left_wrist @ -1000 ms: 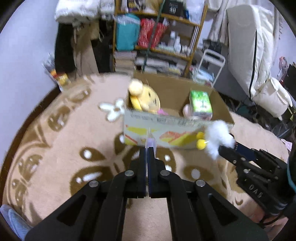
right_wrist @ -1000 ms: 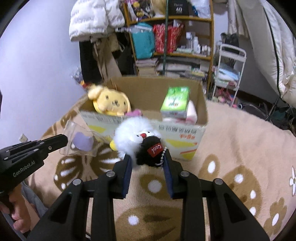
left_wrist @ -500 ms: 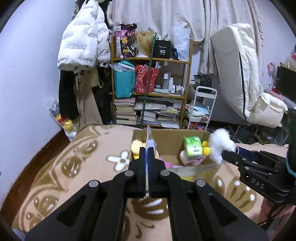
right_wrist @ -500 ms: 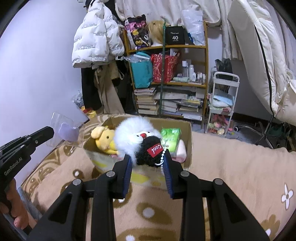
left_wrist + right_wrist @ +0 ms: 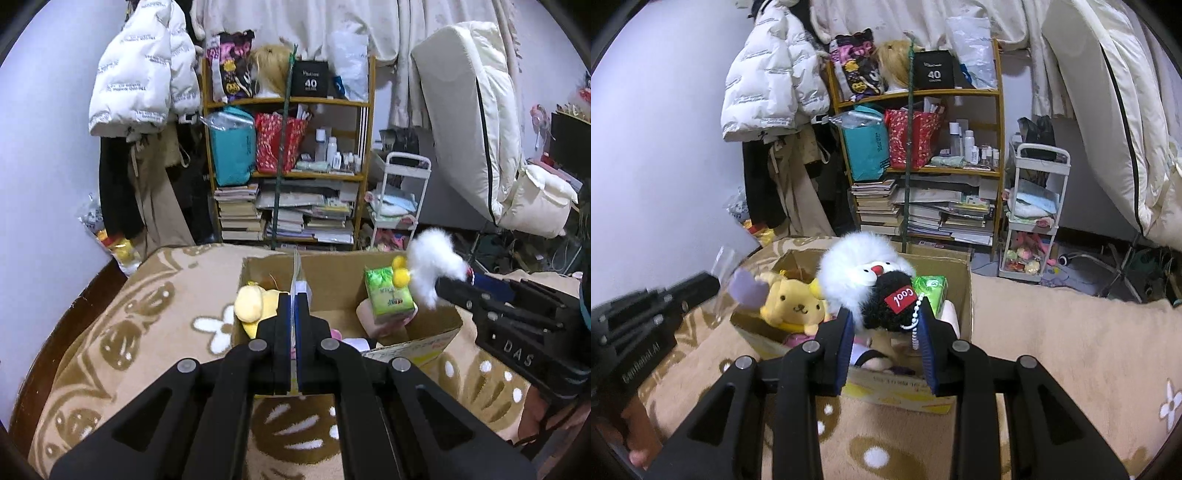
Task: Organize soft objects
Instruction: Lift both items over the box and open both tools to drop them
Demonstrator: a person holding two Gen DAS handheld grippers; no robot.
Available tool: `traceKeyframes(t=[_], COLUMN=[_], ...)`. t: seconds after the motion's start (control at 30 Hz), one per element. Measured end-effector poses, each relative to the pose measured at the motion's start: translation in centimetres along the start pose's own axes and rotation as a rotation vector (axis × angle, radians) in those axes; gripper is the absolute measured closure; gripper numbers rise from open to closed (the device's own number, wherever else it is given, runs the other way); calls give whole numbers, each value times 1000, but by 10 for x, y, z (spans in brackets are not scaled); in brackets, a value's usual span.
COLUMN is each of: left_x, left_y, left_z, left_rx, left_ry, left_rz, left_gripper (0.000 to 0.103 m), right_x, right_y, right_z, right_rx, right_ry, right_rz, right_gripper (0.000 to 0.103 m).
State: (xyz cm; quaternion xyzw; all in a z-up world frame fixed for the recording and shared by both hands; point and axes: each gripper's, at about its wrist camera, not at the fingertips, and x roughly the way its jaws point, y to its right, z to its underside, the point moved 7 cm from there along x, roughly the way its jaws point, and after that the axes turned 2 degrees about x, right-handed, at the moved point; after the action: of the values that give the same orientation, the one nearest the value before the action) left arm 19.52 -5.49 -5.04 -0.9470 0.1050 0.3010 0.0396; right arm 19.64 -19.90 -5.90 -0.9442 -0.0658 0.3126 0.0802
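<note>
Both grippers have risen over the cardboard box at frame centre, so release looks imminent. The right gripper is clamped on the fluffy white plush; the left gripper, nearly closed, pinches a clear packet.

An open brown cardboard box sits on a tan patterned fleece blanket. Inside, a yellow plush dog lies at 9 o'clock and a green tissue packet at 3 o'clock. The right tongs hold a white fluffy plush toy with a black hat above the box's near wall. The left tongs, at 9 o'clock of them, pinch a clear plastic pouch with a lilac heart over the box's left side. A wooden shelf of books stands behind, at 12 o'clock.
</note>
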Motion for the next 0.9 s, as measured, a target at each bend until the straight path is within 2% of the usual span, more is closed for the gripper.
traceKeyframes(t=[0.13,0.27,0.33,0.4,0.53,0.63,0.7,0.8,0.87,0.9], left_x=[15,31,37,39,40,36,33,23,14,8], left_y=[2,3,0,-3,-10,-15,-19,-23,-27,-28], left_z=[3,8,12,14,18,20,19,19,18,17], left_rx=[-26,-5,-18,-30,-41,-60,-55,-43,-46,-49], left_ry=[-16,-50,-80,-94,-121,-126,-132,-125,-108,-96], left_rz=[32,-8,-4,-5,-20,-23,-31,-40,-50,-56], left_gripper=[101,97,91,91,84,83,81,69,59,53], right_x=[15,31,36,41,42,39,34,23,14,9], right_y=[6,8,10,12,15,16,18,22,22,22], right_z=[-1,5,9,12,15,15,16,19,20,20], right_rx=[6,-2,5,12,30,31,38,55,55,54], right_ry=[-6,-42,-59,-78,-90,-80,-77,-72,-62,-52], right_rz=[6,0,-3,-10,-20,-19,-18,-22,-19,-13], right_gripper=[69,65,65,64,63,55,55,53,42,40])
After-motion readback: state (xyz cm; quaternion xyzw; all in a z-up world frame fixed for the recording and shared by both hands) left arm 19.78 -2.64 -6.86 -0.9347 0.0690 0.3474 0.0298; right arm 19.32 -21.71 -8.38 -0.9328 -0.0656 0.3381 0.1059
